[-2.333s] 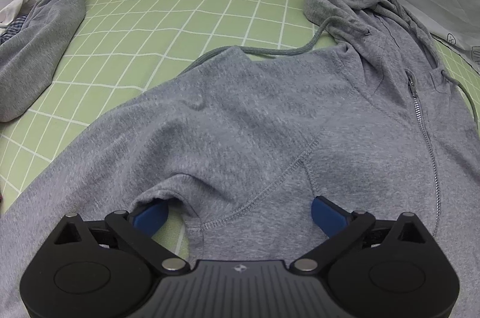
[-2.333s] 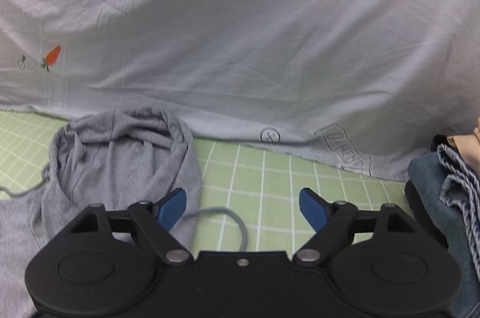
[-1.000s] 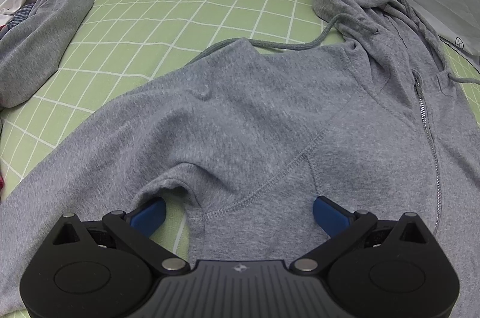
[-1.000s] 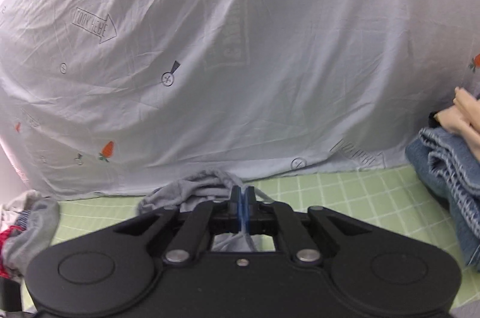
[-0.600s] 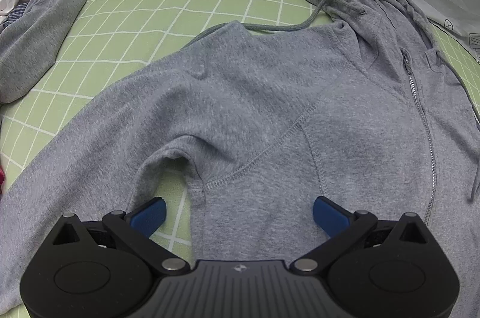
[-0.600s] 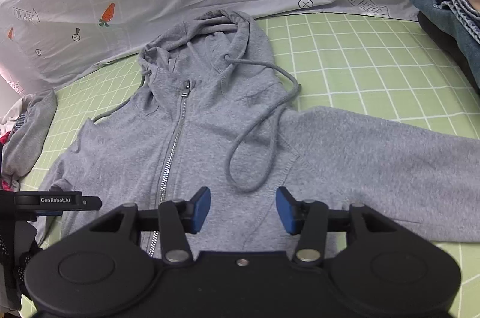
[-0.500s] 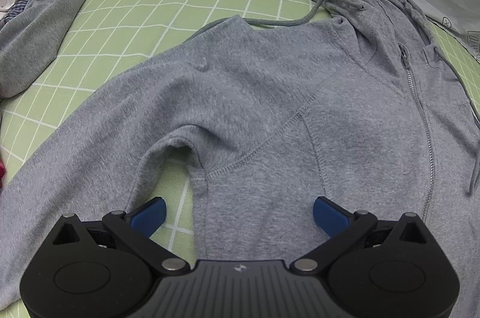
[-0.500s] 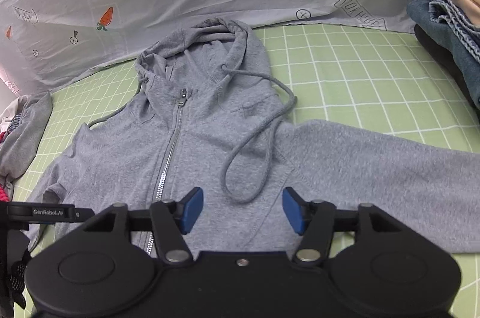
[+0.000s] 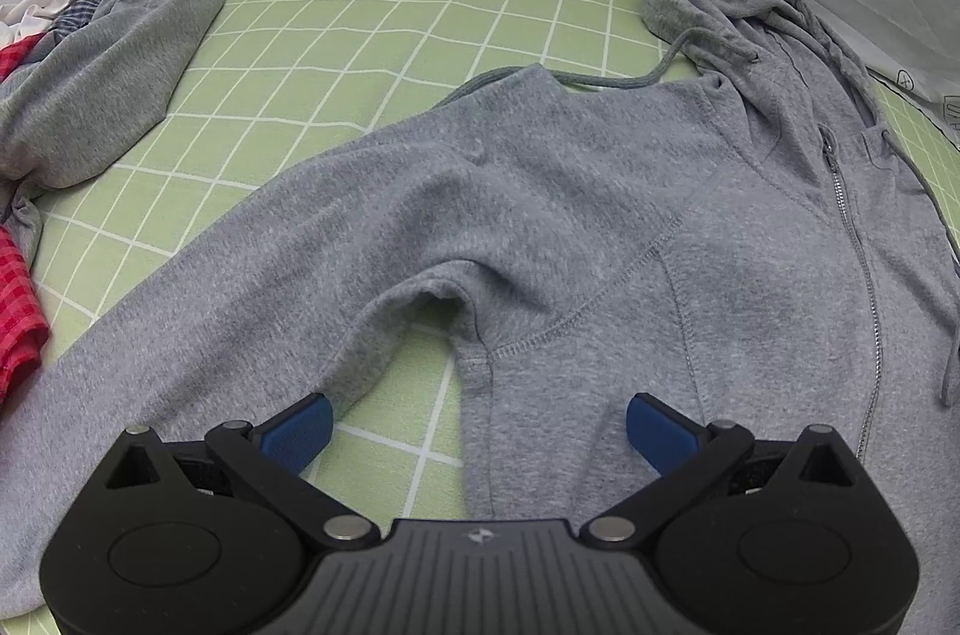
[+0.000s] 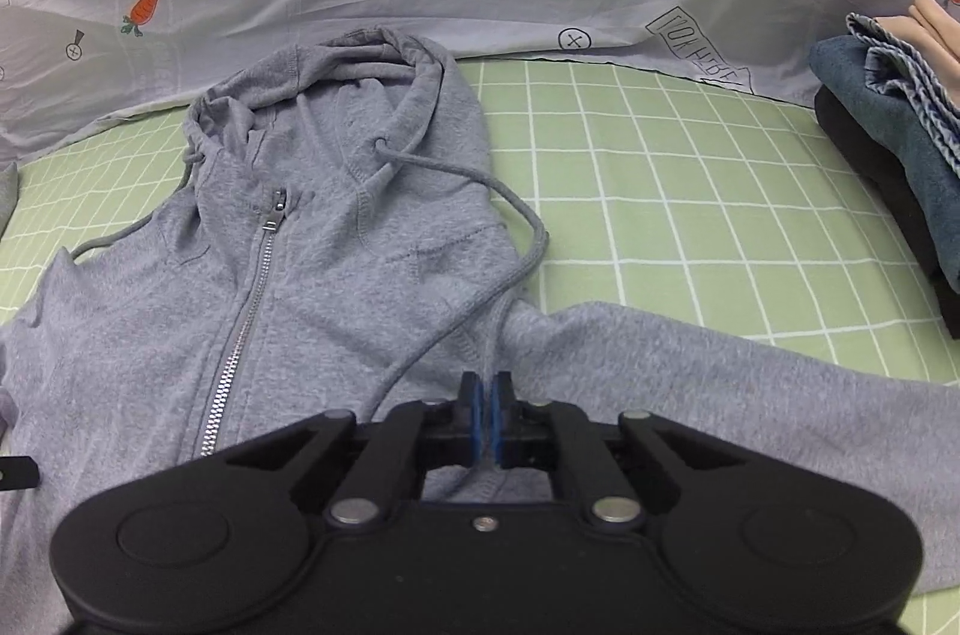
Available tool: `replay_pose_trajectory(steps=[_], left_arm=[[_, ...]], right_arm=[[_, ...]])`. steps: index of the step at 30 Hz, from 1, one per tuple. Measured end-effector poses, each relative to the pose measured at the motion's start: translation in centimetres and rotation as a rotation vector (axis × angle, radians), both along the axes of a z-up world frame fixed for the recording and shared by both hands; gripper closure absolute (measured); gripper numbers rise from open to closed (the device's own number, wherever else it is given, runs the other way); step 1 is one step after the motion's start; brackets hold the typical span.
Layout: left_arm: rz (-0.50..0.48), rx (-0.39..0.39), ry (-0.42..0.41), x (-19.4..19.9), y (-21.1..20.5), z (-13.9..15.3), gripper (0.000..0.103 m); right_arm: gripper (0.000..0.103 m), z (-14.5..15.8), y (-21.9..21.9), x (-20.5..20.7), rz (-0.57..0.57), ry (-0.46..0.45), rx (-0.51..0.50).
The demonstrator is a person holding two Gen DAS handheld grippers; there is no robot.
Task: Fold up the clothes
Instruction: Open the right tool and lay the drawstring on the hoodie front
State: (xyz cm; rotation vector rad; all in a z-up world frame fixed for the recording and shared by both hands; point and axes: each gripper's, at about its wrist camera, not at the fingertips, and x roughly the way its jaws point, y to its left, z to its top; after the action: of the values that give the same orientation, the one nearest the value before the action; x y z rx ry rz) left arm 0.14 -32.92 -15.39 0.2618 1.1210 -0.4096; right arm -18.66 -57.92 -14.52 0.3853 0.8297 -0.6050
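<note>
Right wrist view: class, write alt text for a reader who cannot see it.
The right claw is shut, pinching a grey zip hoodie near its sleeve seam. It lies face up on a green grid mat; folded jeans sit at far right.

Even soft light, sharp, fisheye-warped edges

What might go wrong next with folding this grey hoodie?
The right gripper is shut right where the drawstring crosses the hoodie; it may have pinched the cord, and pulling could drag it rather than fold the cloth. The left gripper is open near the armpit, holding nothing, so that side could slide on the green mat. A bunched hood may fold lumpy.
</note>
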Motion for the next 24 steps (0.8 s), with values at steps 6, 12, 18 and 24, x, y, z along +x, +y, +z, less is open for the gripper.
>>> replay_pose_trajectory(steps=[6,12,18,24], left_arm=[[0.001,-0.007,-0.047,0.2,0.5,0.7,0.006],[-0.001,-0.007,-0.086,0.9,0.8,1.7,0.007],[-0.044,-0.013,-0.150,2.8,0.3,2.9,0.006],[-0.077,-0.037,-0.179,7.8,-1.4,2.1,0.033]], right_arm=[[0.099,2.1,5.5,-3.7,0.138,0.019,0.050],[0.003,0.4,7.0,-3.4,0.163,0.080,0.083],[0.000,2.2,5.6,0.3,0.179,-0.028,-0.091],[0.000,1.4,3.7,3.9,0.120,-0.003,-0.092]])
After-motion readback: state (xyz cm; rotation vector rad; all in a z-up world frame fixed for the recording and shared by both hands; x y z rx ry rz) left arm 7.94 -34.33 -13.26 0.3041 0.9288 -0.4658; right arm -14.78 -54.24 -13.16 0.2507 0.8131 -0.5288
